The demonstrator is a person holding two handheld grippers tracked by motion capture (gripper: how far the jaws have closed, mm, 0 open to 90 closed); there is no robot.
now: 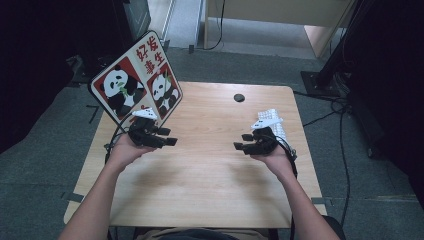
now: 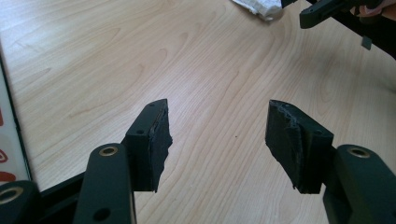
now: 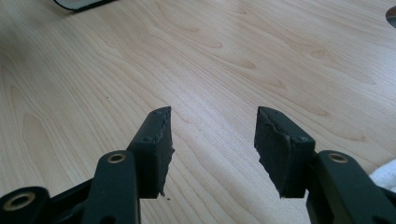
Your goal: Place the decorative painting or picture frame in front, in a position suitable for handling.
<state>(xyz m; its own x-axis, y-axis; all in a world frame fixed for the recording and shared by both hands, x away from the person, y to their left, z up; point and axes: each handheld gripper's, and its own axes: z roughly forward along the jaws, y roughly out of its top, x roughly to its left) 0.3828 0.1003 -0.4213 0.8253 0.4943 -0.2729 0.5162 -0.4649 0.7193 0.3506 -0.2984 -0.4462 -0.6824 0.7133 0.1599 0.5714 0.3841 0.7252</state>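
Pale wooden table (image 1: 210, 165) on grey carpet, dark equipment and cables at the edges of the room. At the table's far left corner, tilted up on edge, a panda sign (image 1: 136, 80) with red characters. Near the far edge, a small dark round disc (image 1: 239, 97). On the right, just behind the right hand, a white cloth (image 1: 274, 122), partly hidden. Held above the left half of the table, just in front of the sign, the left gripper (image 1: 167, 137), jaws spread apart over bare wood, nothing between them. Held above the right half, touching or just over the cloth, the right gripper (image 1: 241, 141), jaws likewise wide apart and empty. Both pointed inward, well apart from each other across bare wood.
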